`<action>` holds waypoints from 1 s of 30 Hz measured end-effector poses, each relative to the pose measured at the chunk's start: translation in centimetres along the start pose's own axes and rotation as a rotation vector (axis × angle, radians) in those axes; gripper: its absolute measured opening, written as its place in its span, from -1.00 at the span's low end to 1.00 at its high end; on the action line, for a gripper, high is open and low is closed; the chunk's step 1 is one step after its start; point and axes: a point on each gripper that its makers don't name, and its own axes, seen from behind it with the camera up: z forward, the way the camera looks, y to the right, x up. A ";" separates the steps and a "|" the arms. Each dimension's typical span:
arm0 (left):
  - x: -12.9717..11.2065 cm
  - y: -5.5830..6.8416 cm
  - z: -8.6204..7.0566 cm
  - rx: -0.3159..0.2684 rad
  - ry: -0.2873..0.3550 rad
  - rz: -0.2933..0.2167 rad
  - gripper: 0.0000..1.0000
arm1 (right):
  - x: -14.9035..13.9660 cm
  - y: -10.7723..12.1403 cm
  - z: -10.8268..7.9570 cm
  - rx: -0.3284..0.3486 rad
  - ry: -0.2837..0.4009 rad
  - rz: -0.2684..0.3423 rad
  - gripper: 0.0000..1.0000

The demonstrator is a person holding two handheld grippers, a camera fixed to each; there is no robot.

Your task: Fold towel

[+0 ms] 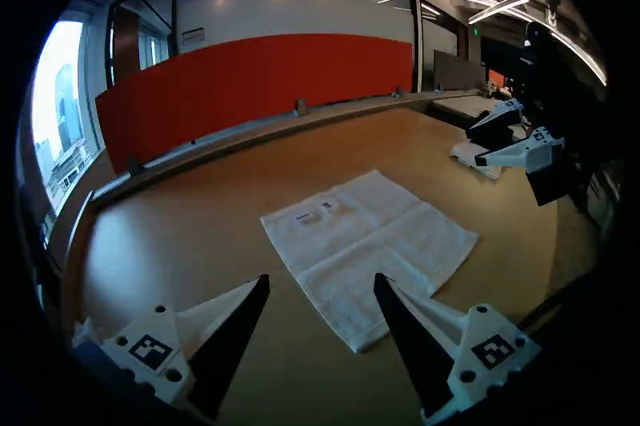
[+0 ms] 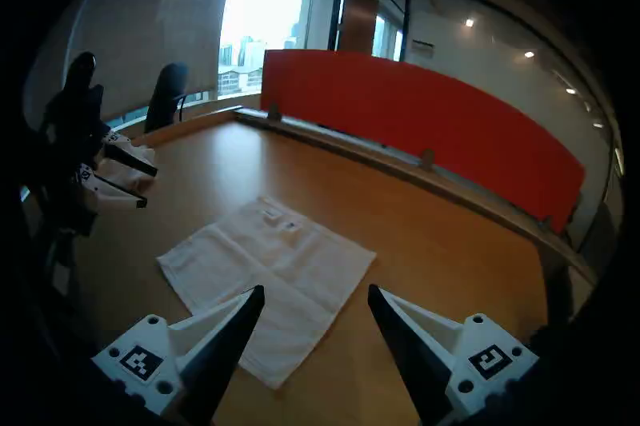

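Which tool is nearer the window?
Left. The left tool has the window to its left; the right tool sits across the towel, farther from it.

The left gripper (image 1: 321, 277) points forward and slightly downward, its jaws spread wide apart and gripping nothing. Each finger (image 1: 232, 322) is dark on its inner face and white outside, with a square marker near the base. The right gripper (image 2: 315, 288) is posed the same way, its jaws wide apart and empty. In the left gripper view, the right gripper (image 1: 473, 148) sits far off at the right, its jaws parted. The hand holding it is too dark to make out.
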 end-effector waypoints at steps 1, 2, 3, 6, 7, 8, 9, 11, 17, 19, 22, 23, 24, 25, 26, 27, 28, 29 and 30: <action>-0.5 0.2 0.3 -0.004 -0.011 0.002 0.93 | -0.5 -0.2 0.2 0.006 -0.008 0.000 1.00; -1.0 0.3 0.6 -0.008 -0.020 0.005 0.93 | -1.0 -0.4 0.4 0.011 -0.014 0.001 1.00; -1.5 0.5 0.8 -0.012 -0.030 0.006 0.93 | -1.5 -0.6 0.7 0.016 -0.022 0.000 1.00; -2.9 1.0 1.5 -0.024 -0.058 0.007 0.93 | -3.0 -1.3 1.3 0.030 -0.048 -0.003 1.00; -3.3 1.2 1.7 -0.028 -0.067 0.006 0.93 | -3.5 -1.5 1.5 0.035 -0.057 -0.004 1.00; -3.7 1.3 1.9 -0.032 -0.075 0.005 0.94 | -3.9 -1.7 1.6 0.039 -0.065 -0.006 1.00; -4.0 1.4 2.1 -0.035 -0.083 0.004 0.94 | -4.3 -1.8 1.8 0.044 -0.073 -0.007 1.00; -4.7 1.7 2.4 -0.042 -0.098 0.000 0.93 | -5.1 -2.2 2.1 0.052 -0.087 -0.009 1.00; -6.6 2.3 3.3 -0.063 -0.144 0.002 0.93 | -7.4 -2.9 2.8 0.070 -0.127 -0.011 1.00; -7.2 2.5 3.5 -0.071 -0.161 0.005 0.93 | -8.2 -3.1 2.9 0.076 -0.143 -0.009 1.00; -8.1 2.8 3.9 -0.082 -0.183 0.007 0.93 | -9.3 -3.5 3.1 0.087 -0.166 -0.004 1.00; -8.3 2.8 4.0 -0.085 -0.189 0.008 0.93 | -9.7 -3.6 3.1 0.091 -0.174 -0.003 1.00; -8.5 2.9 4.1 -0.088 -0.195 0.008 0.94 | -10.1 -3.7 3.1 0.094 -0.181 -0.003 1.00; -8.7 3.1 4.2 -0.093 -0.202 0.008 0.94 | -10.5 -3.7 3.1 0.096 -0.191 -0.003 1.00; -9.0 3.2 4.4 -0.096 -0.208 0.008 0.94 | -10.9 -3.8 3.2 0.099 -0.200 -0.004 1.00; -9.2 3.3 4.5 -0.100 -0.214 0.008 0.93 | -11.3 -3.8 3.2 0.102 -0.209 -0.005 1.00; -9.4 3.5 4.6 -0.104 -0.221 0.010 0.93 | -11.7 -3.9 3.2 0.105 -0.219 -0.008 1.00; -9.6 3.6 4.7 -0.107 -0.226 0.011 0.93 | -12.0 -3.9 3.1 0.108 -0.228 -0.010 1.00; -9.8 3.7 4.8 -0.110 -0.232 0.012 0.94 | -12.3 -4.0 3.1 0.112 -0.236 -0.011 1.00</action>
